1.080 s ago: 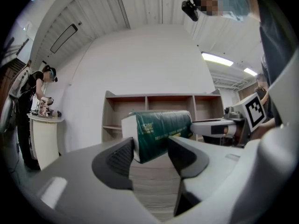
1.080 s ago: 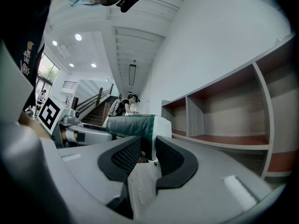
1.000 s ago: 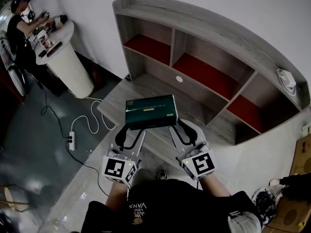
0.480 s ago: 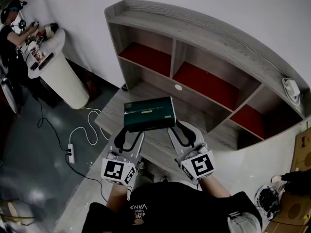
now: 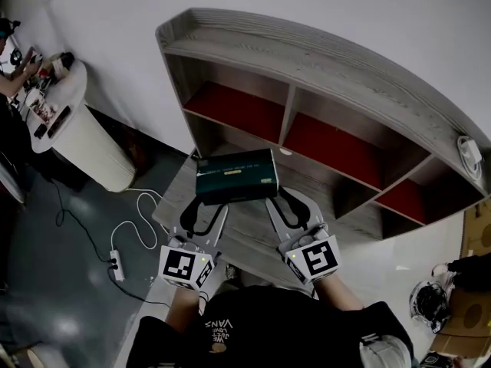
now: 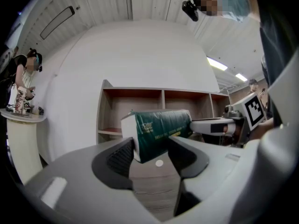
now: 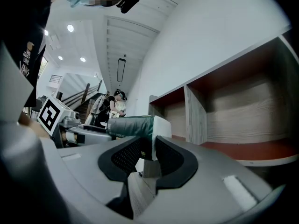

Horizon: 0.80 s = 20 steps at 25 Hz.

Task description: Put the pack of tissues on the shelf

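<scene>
While the left tongs point(image 6: 152, 148) clamp one short end of the dark green, soft plastic pack of tissues point(image 5: 235, 175), the right tongs point(image 7: 148, 155) pinch its opposite, white-edged end; both are closed on the pack, which hangs level in the air between them and touches nothing else.

The pack sits in front of the grey wood-grain shelf point(image 5: 322, 60), above its low front ledge point(image 5: 253, 232) and roughly before the divider between the left red-floored compartment point(image 5: 234, 107) and the middle red-floored compartment point(image 5: 337, 146); it is not yet on the shelf.

The step in hand looks like the carry-in, and it calls for the two tongs to travel as one pair; if one leads, the soft pack will likely twist or slip from a pinch that holds only its end folds. It seems best to pick one compartment early and shift sideways clear of the upright divider; then enter level, keeping the pack's long side parallel to the opening; lower until the underside rests on the red floor; only then release both ends together.

Off to the left a white round surface point(image 5: 61, 106) stands well apart.
</scene>
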### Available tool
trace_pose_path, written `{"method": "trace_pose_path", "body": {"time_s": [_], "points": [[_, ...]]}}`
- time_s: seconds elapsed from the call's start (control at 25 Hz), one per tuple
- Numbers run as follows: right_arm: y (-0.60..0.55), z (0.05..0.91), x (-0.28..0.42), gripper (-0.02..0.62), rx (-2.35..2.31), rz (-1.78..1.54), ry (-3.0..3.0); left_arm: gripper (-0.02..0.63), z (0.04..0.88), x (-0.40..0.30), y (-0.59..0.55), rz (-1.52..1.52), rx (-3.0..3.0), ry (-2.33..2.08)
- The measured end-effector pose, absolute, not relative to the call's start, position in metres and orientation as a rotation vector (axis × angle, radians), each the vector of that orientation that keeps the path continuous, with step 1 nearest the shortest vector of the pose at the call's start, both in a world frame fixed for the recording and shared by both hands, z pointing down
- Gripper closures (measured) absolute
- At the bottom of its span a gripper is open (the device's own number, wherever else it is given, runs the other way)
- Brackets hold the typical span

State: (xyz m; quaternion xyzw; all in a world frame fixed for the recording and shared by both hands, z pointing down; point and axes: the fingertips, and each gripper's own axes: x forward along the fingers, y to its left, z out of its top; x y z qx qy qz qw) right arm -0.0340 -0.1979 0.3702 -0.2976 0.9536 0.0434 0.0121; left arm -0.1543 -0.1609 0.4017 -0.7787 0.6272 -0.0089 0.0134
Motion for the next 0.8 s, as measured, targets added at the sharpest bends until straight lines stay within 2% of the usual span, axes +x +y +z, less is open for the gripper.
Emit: {"method": "trace_pose_path", "body": {"time_s": [0.8], "points": [[-0.270,0.372,-0.078,0.495,-1.207,0.090,2.900,0.353,0.398,-0.204,-0.255,-0.044,-2.561,1.725]]}}
